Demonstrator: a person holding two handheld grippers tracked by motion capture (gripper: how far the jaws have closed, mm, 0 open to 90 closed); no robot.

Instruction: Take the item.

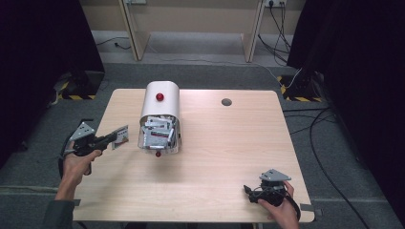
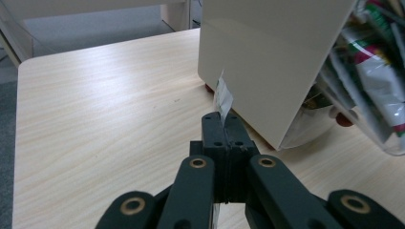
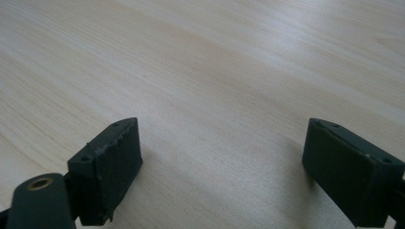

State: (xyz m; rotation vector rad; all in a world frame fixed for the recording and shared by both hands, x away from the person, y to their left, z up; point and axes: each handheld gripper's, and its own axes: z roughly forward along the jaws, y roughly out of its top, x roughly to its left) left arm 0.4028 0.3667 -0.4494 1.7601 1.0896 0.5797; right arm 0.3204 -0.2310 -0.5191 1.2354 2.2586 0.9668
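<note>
Left tongs [image 1: 111, 138] clamped on a sachet [image 1: 121, 137], held off the tabletop [image 1: 215, 167] just left of the sachet-filled dispenser [image 1: 160, 117]. Right tongs [image 1: 249, 192] wide, empty, near front edge. Likely mid-removal; next needs a set-down spot.

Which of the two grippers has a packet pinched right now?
The left gripper: its jaws are shut on a small packet beside the white container. The right gripper rests open near the table's front edge, holding nothing.
</note>
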